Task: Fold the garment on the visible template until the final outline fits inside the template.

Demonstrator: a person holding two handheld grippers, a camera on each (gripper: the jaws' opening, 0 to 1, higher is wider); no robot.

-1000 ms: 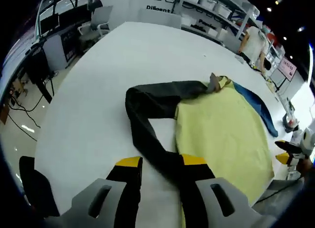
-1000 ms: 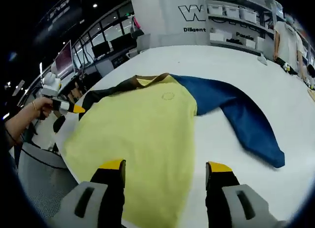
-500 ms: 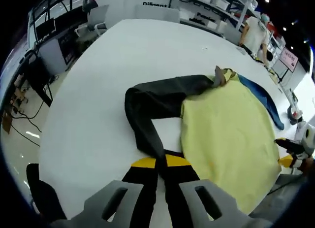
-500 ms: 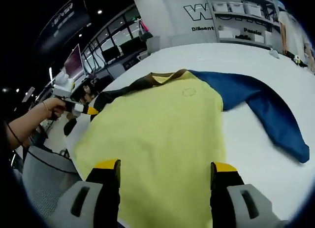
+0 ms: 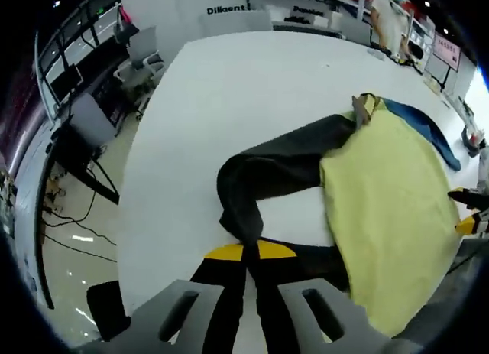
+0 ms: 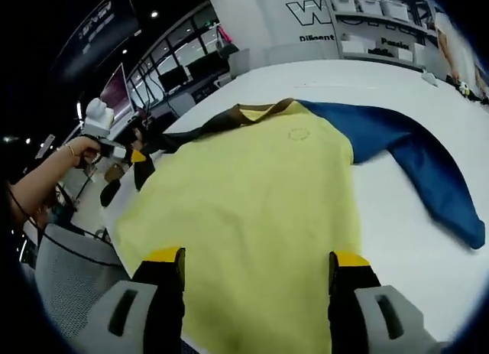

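Note:
A garment lies on the white table (image 5: 206, 94), with a yellow body (image 5: 390, 193), a black sleeve (image 5: 283, 159) and a blue sleeve (image 5: 432, 132). My left gripper (image 5: 244, 251) is shut on the black sleeve's end, which bends back from the jaws toward the collar. The right gripper view shows the yellow body (image 6: 260, 193), a brown collar (image 6: 256, 109) and the blue sleeve (image 6: 416, 159) spread to the right. My right gripper (image 6: 256, 258) stands open over the yellow hem with nothing between its fingers. A hand holds the left gripper (image 6: 114, 149) at the black sleeve (image 6: 176, 136).
The table edge (image 5: 130, 216) runs close to my left gripper, and beyond it the floor has chairs and desks (image 5: 92, 117). A grey mesh chair (image 6: 69, 254) stands by the near edge. A person (image 5: 386, 10) and shelves stand at the back.
The left gripper closed on the black sleeve's end and has drawn it along, tightening the sleeve's bend. The right gripper stayed open and edged forward over the yellow hem.

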